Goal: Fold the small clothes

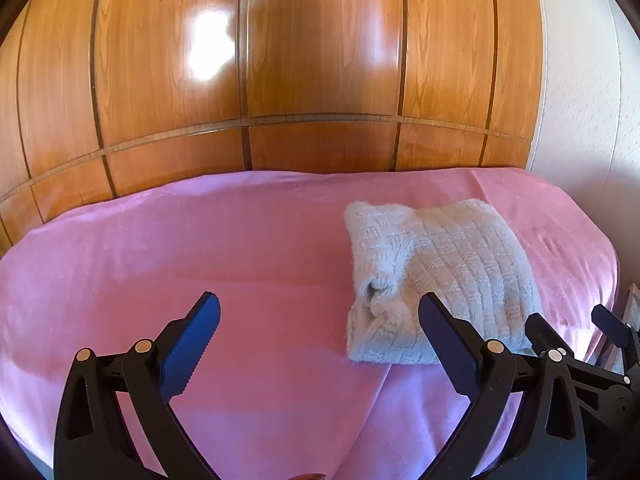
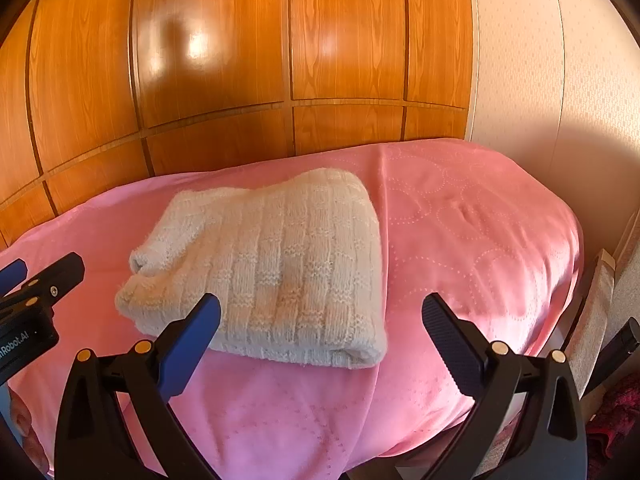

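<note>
folded knit on the bed, both grippers empty

a glossy orange-brown panelled wooden wardrobe (image 1: 280,80) fills the background, with a pale textured wall (image 2: 560,80) at its right. in front of it lies a bed covered by a pink bedspread stitched with dotted circles (image 2: 460,240), smooth apart from a few shallow creases.

on the bedspread rests the small cream-white cable-knit sweater (image 2: 280,264), already folded into a thick rectangular bundle, with a rolled sleeve or cuff end showing at its left edge. it looks close to finished.

the left gripper (image 1: 320,340) hovers low over the bedspread just left of the sweater, its blue-padded fingers (image 1: 192,344) spread wide and holding nothing. the right gripper (image 2: 320,340) hangs near the sweater's front edge, equally wide apart and empty.

risks from here, as i judge them: the bulky knit may spring back, letting the top layer slide off. a pinch at the loose sleeve end alone could pull the bundle apart. a low finger could also catch the soft bedspread and drag the sweater askew.
</note>
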The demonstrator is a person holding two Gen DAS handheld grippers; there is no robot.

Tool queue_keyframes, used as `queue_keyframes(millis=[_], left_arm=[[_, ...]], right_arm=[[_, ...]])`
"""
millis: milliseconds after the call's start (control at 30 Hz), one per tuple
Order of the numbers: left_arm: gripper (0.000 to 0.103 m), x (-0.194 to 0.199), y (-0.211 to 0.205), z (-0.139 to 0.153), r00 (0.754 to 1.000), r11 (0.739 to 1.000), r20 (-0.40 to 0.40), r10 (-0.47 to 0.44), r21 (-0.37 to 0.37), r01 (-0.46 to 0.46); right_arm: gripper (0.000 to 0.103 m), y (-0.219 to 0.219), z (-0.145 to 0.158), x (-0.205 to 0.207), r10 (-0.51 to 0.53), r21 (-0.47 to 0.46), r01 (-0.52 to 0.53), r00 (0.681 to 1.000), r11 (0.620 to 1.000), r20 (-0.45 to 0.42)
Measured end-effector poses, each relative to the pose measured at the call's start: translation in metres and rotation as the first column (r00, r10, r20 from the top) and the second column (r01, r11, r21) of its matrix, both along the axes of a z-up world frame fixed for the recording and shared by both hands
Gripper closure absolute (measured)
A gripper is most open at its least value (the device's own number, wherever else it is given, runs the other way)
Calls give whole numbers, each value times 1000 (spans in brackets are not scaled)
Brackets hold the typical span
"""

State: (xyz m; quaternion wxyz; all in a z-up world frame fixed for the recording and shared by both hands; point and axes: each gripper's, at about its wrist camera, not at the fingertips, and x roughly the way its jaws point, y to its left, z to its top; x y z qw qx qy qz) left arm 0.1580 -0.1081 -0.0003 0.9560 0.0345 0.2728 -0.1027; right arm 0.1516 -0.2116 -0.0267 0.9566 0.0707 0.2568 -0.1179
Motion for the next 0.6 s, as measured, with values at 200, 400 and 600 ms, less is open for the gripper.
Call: queue_keyframes(millis=[200,400,600], left_arm=[[5,1,-1,0,1000,1000,2,-1,4,1],[5,0,-2,-1,1000,1000,10,-5,-14,5],[5,4,0,-5,1000,1000,-9,6,-7,-6]], right_arm=[[2,1,0,0,1,-1,-1,1000,1000,-1],[2,2,-1,2,9,2,-9,1000,1000,-9],[2,1,-1,3,14,8,-14,1000,1000,-11]])
